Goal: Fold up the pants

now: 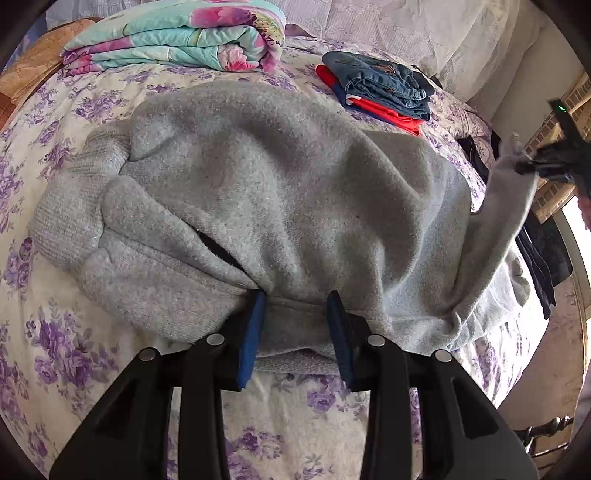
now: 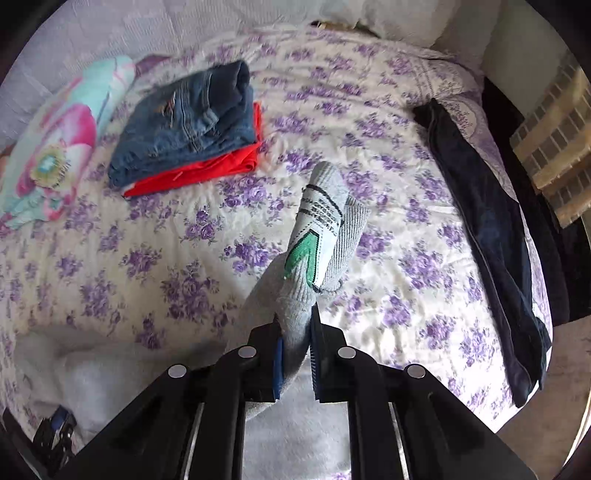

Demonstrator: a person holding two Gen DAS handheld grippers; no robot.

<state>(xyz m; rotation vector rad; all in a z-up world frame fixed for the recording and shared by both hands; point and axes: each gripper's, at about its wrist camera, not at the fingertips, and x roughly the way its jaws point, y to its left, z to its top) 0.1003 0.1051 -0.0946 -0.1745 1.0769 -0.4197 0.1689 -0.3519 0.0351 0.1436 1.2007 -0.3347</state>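
Grey fleece pants [image 1: 280, 206] lie bunched on the floral bed cover [image 1: 74, 354]. My left gripper [image 1: 295, 306] is shut on the near waistband edge of the pants, fabric pinched between its blue pads. My right gripper [image 2: 295, 325] is shut on a leg end of the grey pants [image 2: 325, 229], which stands up with a white, green and black label showing. In the left wrist view the right gripper [image 1: 524, 166] is at the far right, holding that leg lifted above the bed. The left gripper [image 2: 55, 432] shows dimly at the lower left of the right wrist view.
Folded jeans [image 2: 184, 122] on a red garment [image 2: 195, 173] sit at the back of the bed. A folded floral quilt [image 1: 177, 37] lies at the back left. Dark pants [image 2: 487, 236] lie along the bed's right edge. Pillows [image 2: 399, 18] are at the head.
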